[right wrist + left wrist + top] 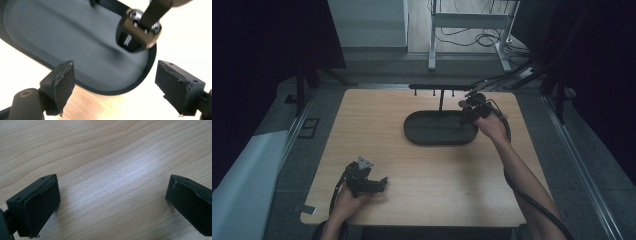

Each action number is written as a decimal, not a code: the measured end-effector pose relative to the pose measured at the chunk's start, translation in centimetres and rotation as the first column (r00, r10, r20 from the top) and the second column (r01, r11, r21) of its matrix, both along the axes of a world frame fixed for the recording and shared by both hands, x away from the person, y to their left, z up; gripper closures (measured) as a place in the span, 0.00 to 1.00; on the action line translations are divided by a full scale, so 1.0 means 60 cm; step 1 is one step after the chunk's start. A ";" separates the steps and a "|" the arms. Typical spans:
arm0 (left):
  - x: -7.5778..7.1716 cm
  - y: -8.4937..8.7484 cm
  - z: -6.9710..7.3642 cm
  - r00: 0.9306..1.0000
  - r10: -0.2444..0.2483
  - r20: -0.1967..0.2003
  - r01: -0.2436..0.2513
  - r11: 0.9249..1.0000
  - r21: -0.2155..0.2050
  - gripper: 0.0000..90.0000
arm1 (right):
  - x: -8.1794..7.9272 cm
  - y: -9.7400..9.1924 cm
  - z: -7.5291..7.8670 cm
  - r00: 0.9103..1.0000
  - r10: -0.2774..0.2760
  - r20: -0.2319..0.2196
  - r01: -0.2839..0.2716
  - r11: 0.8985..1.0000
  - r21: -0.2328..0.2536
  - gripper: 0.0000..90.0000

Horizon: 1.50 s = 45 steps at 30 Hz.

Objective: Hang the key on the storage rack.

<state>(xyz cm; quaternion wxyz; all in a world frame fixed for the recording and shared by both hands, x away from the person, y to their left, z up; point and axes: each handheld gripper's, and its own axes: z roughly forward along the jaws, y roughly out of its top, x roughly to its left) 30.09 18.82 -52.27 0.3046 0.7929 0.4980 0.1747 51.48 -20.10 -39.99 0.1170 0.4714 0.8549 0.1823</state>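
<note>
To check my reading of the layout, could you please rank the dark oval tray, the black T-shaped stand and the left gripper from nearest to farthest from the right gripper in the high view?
1. Dark oval tray, directly beneath the right gripper, at its right end.
2. Black T-shaped stand, just behind the tray.
3. Left gripper, near the table's front left.

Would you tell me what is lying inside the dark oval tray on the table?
In the right gripper view, the tray holds a dark watch-like item at its rounded end, strap running out of frame. What lies under it is hidden.
</note>
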 end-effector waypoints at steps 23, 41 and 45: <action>0.000 0.000 0.000 1.000 0.000 -0.001 0.000 1.000 0.000 0.00 | -0.051 -0.034 -0.007 0.998 0.065 0.010 -0.065 0.997 0.031 0.15; 0.000 0.000 0.000 1.000 0.000 -0.001 0.000 1.000 -0.001 0.00 | -0.083 -0.050 -0.022 0.995 0.096 -0.008 -0.096 0.995 0.011 0.11; 0.000 0.000 0.000 1.000 0.000 -0.001 0.000 1.000 -0.001 0.00 | -0.090 -0.054 -0.025 0.995 0.102 -0.008 -0.102 0.995 0.010 0.10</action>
